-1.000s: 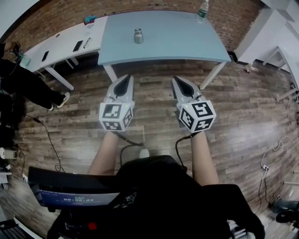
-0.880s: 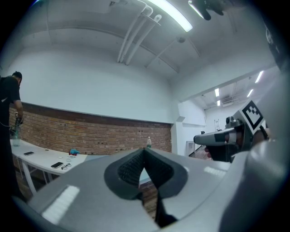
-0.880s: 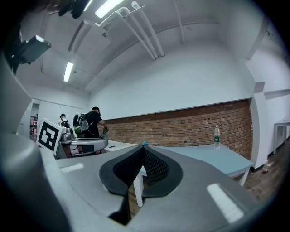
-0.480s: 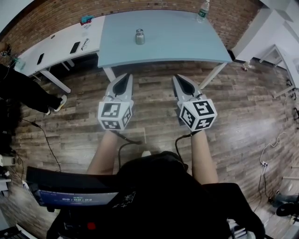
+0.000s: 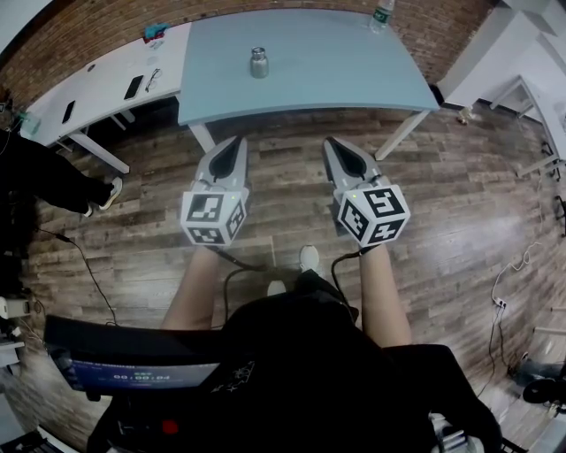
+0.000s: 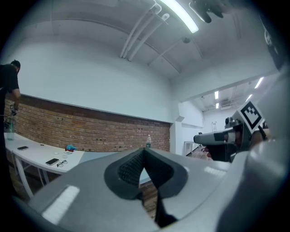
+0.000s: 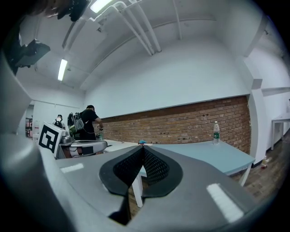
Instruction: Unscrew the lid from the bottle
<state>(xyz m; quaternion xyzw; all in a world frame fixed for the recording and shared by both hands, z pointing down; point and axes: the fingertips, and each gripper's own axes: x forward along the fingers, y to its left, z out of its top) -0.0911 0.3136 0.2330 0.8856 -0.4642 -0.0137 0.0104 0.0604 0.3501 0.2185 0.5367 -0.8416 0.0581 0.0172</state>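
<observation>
Two closed, empty jaws: left gripper (image 5: 236, 143) and right gripper (image 5: 330, 143), bottle (image 5: 258, 63) on table (image 5: 340, 64) ahead.

1. Two grippers: the left gripper (image 5: 237, 142) at eleven o'clock from the head view's middle, the right gripper (image 5: 330, 142) at one o'clock.
2. Two marker cubes, one per gripper: the left cube (image 5: 212, 218) and the right cube (image 5: 373, 214).
3. Two tables side by side: the blue-grey table (image 5: 336, 62) at twelve o'clock, the white table (image 5: 102, 78) at ten o'clock.
4. Two bottles on the blue-grey table: the steel bottle (image 5: 258, 63) at twelve o'clock, the plastic bottle (image 5: 382, 14) at one o'clock.
5. Two dark phones on the white table: the near phone (image 5: 133, 87) and the far phone (image 5: 68, 111).
6. One pair of glasses (image 5: 153, 80) beside the near phone.
7. Two people at nine o'clock in the right gripper view: the person in black (image 7: 89, 121) and the second person (image 7: 59, 120).
</observation>
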